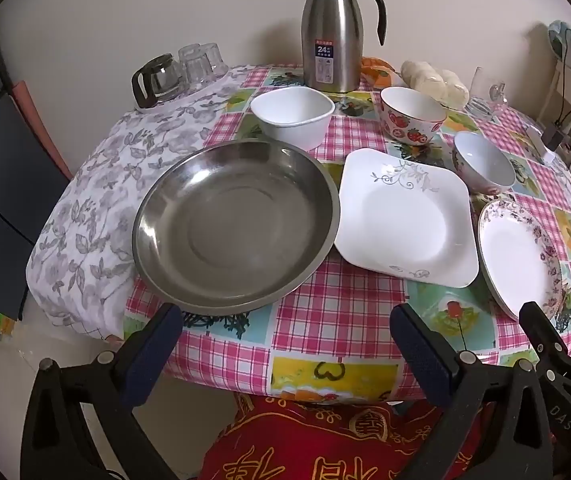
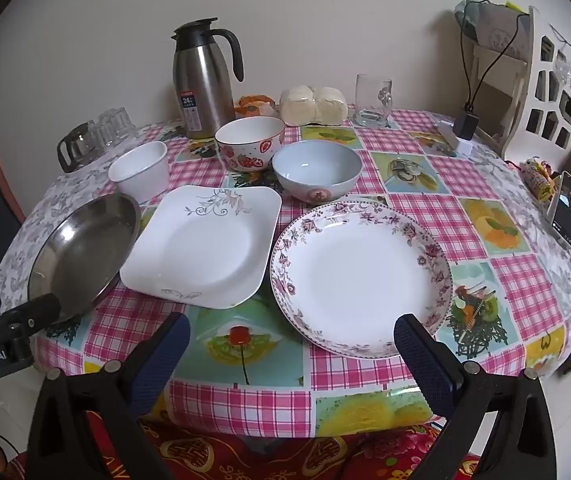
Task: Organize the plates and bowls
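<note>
Now we hold the left gripper with its jaws spread wide and nothing between them, above the near edge of the table, just before the steel plate. Our right gripper is released as well and grips nothing; its right finger overlaps the near rim of the round floral plate in the picture, but we cannot tell if it touches. Between these two plates lies the square white plate, close beside both. Behind them stand three bowls in a row: the square white bowl, the strawberry bowl and the pale blue bowl. Further back stands the steel thermos jug, upright near the wall.
</note>
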Action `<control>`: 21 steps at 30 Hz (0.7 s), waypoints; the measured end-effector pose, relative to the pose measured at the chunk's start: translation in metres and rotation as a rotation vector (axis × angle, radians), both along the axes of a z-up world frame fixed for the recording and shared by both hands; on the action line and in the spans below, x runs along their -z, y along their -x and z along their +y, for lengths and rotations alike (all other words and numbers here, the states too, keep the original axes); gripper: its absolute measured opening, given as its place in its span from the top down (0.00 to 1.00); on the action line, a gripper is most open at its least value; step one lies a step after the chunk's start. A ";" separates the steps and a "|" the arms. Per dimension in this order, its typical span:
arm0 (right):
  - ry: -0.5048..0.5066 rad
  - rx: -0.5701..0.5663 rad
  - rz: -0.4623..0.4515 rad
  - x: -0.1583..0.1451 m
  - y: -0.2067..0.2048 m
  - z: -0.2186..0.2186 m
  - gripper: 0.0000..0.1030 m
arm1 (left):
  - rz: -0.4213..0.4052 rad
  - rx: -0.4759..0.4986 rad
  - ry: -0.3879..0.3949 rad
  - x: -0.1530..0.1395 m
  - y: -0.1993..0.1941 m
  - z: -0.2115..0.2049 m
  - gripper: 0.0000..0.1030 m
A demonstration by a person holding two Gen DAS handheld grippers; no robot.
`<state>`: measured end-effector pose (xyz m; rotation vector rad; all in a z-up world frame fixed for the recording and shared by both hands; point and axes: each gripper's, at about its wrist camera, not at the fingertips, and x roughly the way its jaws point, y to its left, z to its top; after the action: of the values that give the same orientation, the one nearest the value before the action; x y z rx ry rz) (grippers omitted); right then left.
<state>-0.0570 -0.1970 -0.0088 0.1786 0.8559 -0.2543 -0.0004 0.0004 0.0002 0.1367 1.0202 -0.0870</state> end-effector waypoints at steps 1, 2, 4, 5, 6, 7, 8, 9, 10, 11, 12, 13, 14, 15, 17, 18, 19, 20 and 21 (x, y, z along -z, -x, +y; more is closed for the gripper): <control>-0.002 0.000 0.000 0.000 0.000 0.000 0.00 | -0.001 0.000 0.000 0.000 0.000 0.000 0.00; -0.003 0.000 0.000 0.000 0.000 0.000 0.00 | -0.003 0.002 0.001 -0.001 0.001 0.000 0.00; -0.001 -0.003 0.000 0.000 0.000 0.001 0.00 | 0.006 -0.007 0.005 0.002 0.000 0.006 0.00; 0.001 -0.005 0.000 0.000 0.000 0.001 0.00 | 0.006 -0.005 0.004 0.002 0.001 0.006 0.00; 0.002 -0.006 0.000 0.000 0.000 0.001 0.00 | 0.005 -0.004 0.004 0.002 0.001 0.007 0.00; 0.004 -0.007 0.000 0.000 0.000 0.001 0.00 | 0.007 -0.009 0.006 0.002 0.000 0.006 0.00; 0.005 -0.008 -0.003 -0.001 0.001 0.001 0.00 | 0.007 -0.009 0.006 0.002 0.000 0.007 0.00; 0.003 -0.006 -0.004 0.001 0.003 0.004 0.00 | 0.008 -0.009 0.007 0.003 0.000 0.008 0.00; 0.004 -0.006 -0.006 0.000 0.004 0.003 0.00 | 0.007 -0.011 0.000 0.002 0.001 0.003 0.00; 0.004 -0.007 -0.008 0.000 0.005 0.003 0.00 | 0.008 -0.012 0.000 0.002 0.001 0.003 0.00; 0.004 -0.007 -0.009 -0.001 0.006 0.002 0.00 | 0.012 -0.012 -0.004 0.003 -0.001 0.001 0.00; 0.004 -0.008 -0.009 -0.001 0.006 0.002 0.00 | 0.013 -0.013 -0.004 0.003 -0.001 0.000 0.00; 0.005 -0.008 -0.010 -0.002 0.007 0.001 0.00 | 0.014 -0.013 -0.004 0.003 0.000 -0.001 0.00; 0.005 -0.006 -0.007 -0.002 0.003 0.000 0.00 | 0.015 -0.012 -0.004 0.003 0.000 -0.001 0.00; 0.007 -0.005 -0.008 -0.004 0.003 0.002 0.00 | 0.016 -0.010 0.002 0.003 -0.001 0.001 0.00; 0.005 -0.005 -0.007 -0.004 0.002 0.002 0.00 | 0.016 -0.009 0.002 0.003 -0.001 0.000 0.00; 0.006 -0.004 -0.007 -0.004 0.002 0.002 0.00 | 0.017 -0.010 0.003 0.003 -0.001 0.001 0.00; 0.006 -0.004 -0.007 -0.005 0.002 0.002 0.00 | 0.018 -0.009 0.003 0.004 -0.001 0.001 0.00; 0.006 -0.004 -0.007 -0.004 0.002 0.002 0.00 | 0.018 -0.010 0.004 0.004 -0.001 0.001 0.00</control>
<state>-0.0591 -0.1953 -0.0043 0.1722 0.8488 -0.2519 0.0003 0.0011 -0.0035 0.1279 1.0381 -0.0814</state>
